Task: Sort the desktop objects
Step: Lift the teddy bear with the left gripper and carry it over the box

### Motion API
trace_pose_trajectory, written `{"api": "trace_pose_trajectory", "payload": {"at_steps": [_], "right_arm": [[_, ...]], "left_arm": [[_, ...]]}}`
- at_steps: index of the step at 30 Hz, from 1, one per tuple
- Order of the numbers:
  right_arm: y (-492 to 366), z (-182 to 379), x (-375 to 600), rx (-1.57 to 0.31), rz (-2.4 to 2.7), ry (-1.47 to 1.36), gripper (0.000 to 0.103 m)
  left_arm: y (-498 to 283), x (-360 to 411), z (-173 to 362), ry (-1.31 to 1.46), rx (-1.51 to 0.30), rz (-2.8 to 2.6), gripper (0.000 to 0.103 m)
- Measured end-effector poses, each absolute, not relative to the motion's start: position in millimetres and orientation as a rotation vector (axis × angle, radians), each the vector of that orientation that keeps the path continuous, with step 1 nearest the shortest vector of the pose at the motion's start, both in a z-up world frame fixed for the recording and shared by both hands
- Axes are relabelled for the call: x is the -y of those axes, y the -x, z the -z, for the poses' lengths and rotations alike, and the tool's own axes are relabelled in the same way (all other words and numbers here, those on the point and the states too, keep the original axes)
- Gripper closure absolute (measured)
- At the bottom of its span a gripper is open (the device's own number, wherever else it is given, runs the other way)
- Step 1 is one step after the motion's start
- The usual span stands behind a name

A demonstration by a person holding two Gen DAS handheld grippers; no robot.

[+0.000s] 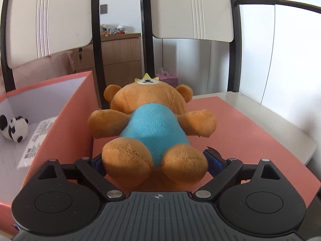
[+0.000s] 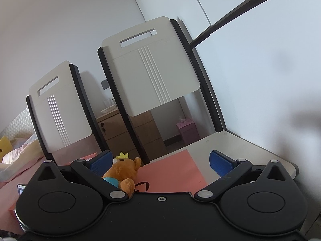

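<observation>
An orange plush bear (image 1: 152, 124) in a blue shirt, with a small yellow crown, lies face down and points away from me. My left gripper (image 1: 156, 161) is shut on its legs, the blue pads (image 1: 213, 160) pressing on both sides. The bear hangs over a flat pink lid (image 1: 240, 132) right beside the wall of an open pink box (image 1: 66, 120). In the right wrist view the bear (image 2: 124, 170) shows at lower left. My right gripper (image 2: 160, 162) stands open above the pink lid (image 2: 172, 170) with nothing between its fingers.
Inside the pink box lie a small panda plush (image 1: 15, 129) and a printed white packet (image 1: 38, 140). Two white chair backs (image 1: 190, 10) stand behind the beige table (image 1: 280, 124). A wooden drawer unit (image 1: 120, 56) and a pink tissue box (image 2: 187, 130) sit further back.
</observation>
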State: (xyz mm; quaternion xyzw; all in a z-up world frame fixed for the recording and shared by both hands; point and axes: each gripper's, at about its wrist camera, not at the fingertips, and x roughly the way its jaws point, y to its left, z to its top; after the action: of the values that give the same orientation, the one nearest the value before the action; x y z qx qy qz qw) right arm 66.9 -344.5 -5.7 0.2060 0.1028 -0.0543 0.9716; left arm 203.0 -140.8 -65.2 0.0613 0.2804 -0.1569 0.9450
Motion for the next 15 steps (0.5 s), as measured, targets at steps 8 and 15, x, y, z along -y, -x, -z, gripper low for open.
{"api": "trace_pose_trajectory", "payload": {"at_steps": [8,15], "right_arm": [[-66.7,5.5,347.5,-0.209,0.108,-0.422,0.001],[-69.0,6.1,344.1,-0.217,0.120,-0.405,0.001]], "left_arm": [[-211.9,137.1,66.4,-0.082,-0.618,0.293,0.020],[-209.8,127.6,52.1,-0.055,-0.599,0.306,0.029]]}}
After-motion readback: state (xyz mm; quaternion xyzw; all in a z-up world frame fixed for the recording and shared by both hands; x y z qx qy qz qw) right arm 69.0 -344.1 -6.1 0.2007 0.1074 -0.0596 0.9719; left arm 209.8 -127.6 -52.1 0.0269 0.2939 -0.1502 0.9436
